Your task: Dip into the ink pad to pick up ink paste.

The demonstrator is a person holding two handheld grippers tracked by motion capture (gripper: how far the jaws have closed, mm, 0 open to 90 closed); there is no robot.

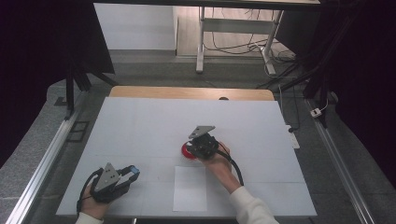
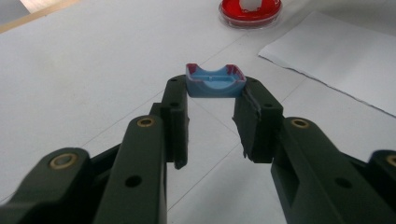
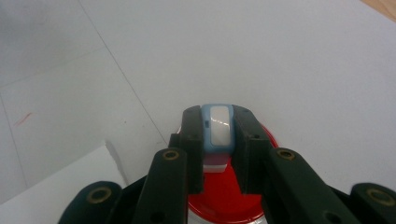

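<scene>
My right hand-held gripper (image 3: 218, 140) grips a small blue-and-white plastic stamp (image 3: 219, 128) over the round red ink dish (image 3: 224, 196) mid-surface, inking it, while my left hand-held gripper (image 2: 215, 100) clamps its blue cap (image 2: 215, 80) near-left; next, stamp the white paper sheet (image 1: 190, 187) nearby.

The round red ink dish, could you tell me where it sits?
The round red ink dish sits mid-table in the high view, under the right gripper, just beyond the white paper sheet.

gripper (image 2: 215, 116): black jaws, brass pins (grey plate on top) | sleeve (image 1: 250, 207): white
</scene>
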